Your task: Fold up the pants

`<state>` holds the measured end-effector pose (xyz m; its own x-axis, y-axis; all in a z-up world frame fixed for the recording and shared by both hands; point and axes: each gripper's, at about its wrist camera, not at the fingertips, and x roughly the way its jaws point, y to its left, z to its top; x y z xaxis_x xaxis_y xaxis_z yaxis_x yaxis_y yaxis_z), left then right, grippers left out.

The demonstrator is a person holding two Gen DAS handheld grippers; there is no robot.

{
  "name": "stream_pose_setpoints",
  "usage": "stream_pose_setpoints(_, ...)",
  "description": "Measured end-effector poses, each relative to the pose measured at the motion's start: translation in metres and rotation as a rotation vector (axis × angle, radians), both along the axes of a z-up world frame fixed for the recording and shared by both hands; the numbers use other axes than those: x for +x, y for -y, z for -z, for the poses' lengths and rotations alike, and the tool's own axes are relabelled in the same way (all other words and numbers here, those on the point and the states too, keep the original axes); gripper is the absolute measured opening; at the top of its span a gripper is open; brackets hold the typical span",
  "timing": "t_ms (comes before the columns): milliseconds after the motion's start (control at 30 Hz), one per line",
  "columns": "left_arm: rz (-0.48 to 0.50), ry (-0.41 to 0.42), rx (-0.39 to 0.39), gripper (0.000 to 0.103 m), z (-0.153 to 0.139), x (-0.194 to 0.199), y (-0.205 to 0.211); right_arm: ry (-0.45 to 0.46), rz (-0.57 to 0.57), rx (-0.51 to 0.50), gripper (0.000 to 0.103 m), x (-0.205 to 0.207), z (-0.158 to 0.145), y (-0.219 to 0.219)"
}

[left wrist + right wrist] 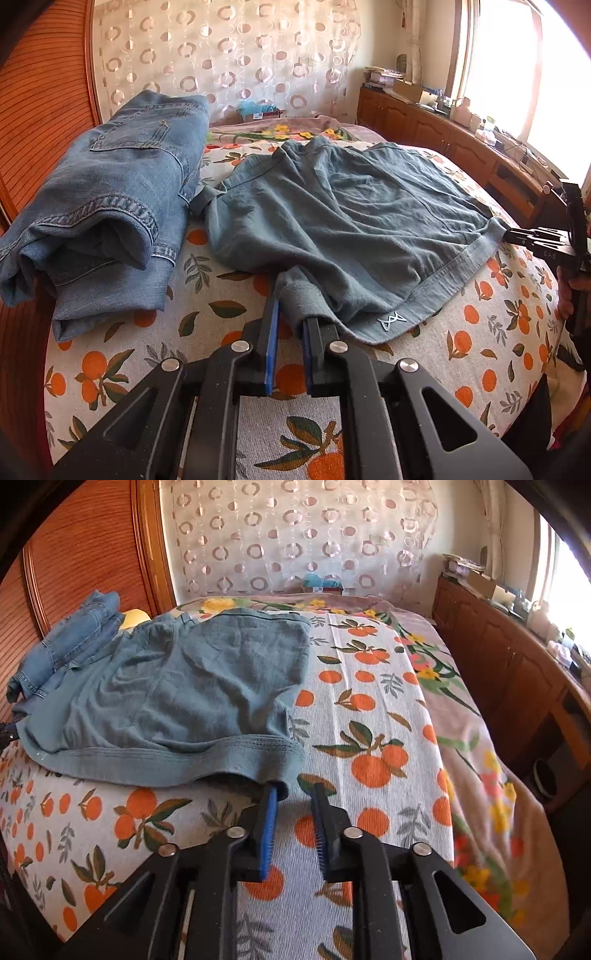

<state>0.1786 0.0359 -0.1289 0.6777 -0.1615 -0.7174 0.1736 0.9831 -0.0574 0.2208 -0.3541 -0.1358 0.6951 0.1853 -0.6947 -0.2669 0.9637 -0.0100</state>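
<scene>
On the bed (229, 373), over an orange-print sheet (369, 716), a pair of grey-blue pants (351, 221) lies spread flat and rumpled. In the left wrist view its long axis runs from the near hem band, at the near edge of the bed, away toward the far side, where the far edge is bunched against a floral blanket (266, 131). The hem band runs crosswise, from near the left gripper out to the right, with a small white logo (393, 320) on it.

The left gripper (291, 325) stands at the near left corner of the hem. Its jaws are parted with a gap between the blue pads; the corner of the hem lies between and over the fingertips, but whether it is pinched cannot be told.

The right gripper (295, 794) is at the other end of the hem band. Its jaws are apart; the left finger tip is tucked under the cloth corner, the right finger stands clear over the sheet. In the left wrist view it (517, 234) shows at the right end of the hem.

Left of the pants, just beside them, lies a folded pair of denim jeans (107, 206), against the wooden headboard (44, 110). A wooden cabinet (436, 129) lines the right wall beneath a bright window (502, 62).
</scene>
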Motion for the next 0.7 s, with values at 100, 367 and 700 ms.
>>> stream_pose_setpoints(100,0.001,0.0,-0.004,0.012,0.0,0.003,0.001,0.001,-0.047,-0.003,0.022,0.002,0.0,-0.008)
stream_pose_setpoints(367,0.011,0.013,-0.013,0.012,-0.003,0.004,0.005,-0.007,-0.028,-0.009,0.016,0.008,-0.001,-0.005)
stream_pose_setpoints(700,-0.022,0.097,-0.047,0.004,-0.043,-0.025,-0.002,0.073,-0.013,0.116,0.003,-0.024,-0.032,0.014)
